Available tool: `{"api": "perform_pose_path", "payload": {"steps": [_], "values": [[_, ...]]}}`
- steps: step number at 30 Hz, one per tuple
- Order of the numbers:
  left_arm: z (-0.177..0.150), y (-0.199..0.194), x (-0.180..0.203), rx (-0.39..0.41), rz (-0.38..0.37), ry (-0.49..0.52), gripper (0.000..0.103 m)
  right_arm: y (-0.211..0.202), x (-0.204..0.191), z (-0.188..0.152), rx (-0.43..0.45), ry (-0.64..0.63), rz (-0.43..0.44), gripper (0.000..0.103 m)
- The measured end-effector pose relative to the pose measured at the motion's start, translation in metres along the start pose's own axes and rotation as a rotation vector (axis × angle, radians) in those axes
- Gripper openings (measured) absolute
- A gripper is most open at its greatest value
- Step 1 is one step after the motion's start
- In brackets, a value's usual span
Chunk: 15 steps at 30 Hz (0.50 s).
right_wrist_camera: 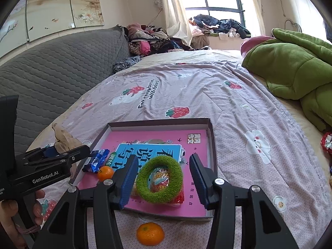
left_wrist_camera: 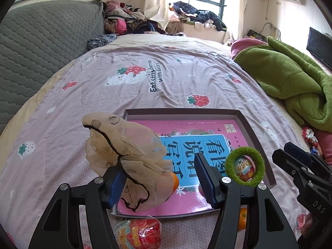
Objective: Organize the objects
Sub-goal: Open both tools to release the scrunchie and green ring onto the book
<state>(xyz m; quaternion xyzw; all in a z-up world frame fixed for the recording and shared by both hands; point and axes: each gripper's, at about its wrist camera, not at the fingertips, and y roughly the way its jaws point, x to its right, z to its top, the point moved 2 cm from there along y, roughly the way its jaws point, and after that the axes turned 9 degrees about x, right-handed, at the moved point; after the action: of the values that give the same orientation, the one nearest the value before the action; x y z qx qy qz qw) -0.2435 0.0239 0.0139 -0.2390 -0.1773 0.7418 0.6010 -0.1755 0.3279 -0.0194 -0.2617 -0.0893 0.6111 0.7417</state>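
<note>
A shallow box [left_wrist_camera: 257, 137] [right_wrist_camera: 213, 145] with a pink book in it lies on the bed. My left gripper [left_wrist_camera: 161, 178] is open above the box's near left; a beige sheer scrunchie [left_wrist_camera: 128, 155] hangs on its left finger. My right gripper [right_wrist_camera: 161, 178] is open, with a green fuzzy hair ring [right_wrist_camera: 159, 179] [left_wrist_camera: 244, 167] on its left finger, above a red snack packet [right_wrist_camera: 166, 188] in the box. An orange [right_wrist_camera: 105, 172] and a blue wrapper [right_wrist_camera: 97, 159] lie in the box's left corner.
Another orange [right_wrist_camera: 149, 233] lies on the strawberry-print sheet [right_wrist_camera: 238, 103] in front of the box, and a red snack packet [left_wrist_camera: 139, 233] lies under my left gripper. A green blanket [left_wrist_camera: 290, 76] is heaped at the right. A grey headboard [left_wrist_camera: 41, 47] runs along the left.
</note>
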Motion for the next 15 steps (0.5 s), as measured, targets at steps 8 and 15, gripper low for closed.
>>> {"api": "perform_pose_path", "payload": {"steps": [8, 15], "values": [[0.0043, -0.003, 0.0001, -0.004, 0.003, 0.003, 0.065, -0.0041, -0.0043, 0.0009, 0.005, -0.005, 0.011, 0.051], [0.0045, -0.0016, 0.003, -0.017, -0.005, 0.002, 0.065, -0.0039, -0.0044, 0.0005, 0.001, -0.008, 0.011, 0.051]]}}
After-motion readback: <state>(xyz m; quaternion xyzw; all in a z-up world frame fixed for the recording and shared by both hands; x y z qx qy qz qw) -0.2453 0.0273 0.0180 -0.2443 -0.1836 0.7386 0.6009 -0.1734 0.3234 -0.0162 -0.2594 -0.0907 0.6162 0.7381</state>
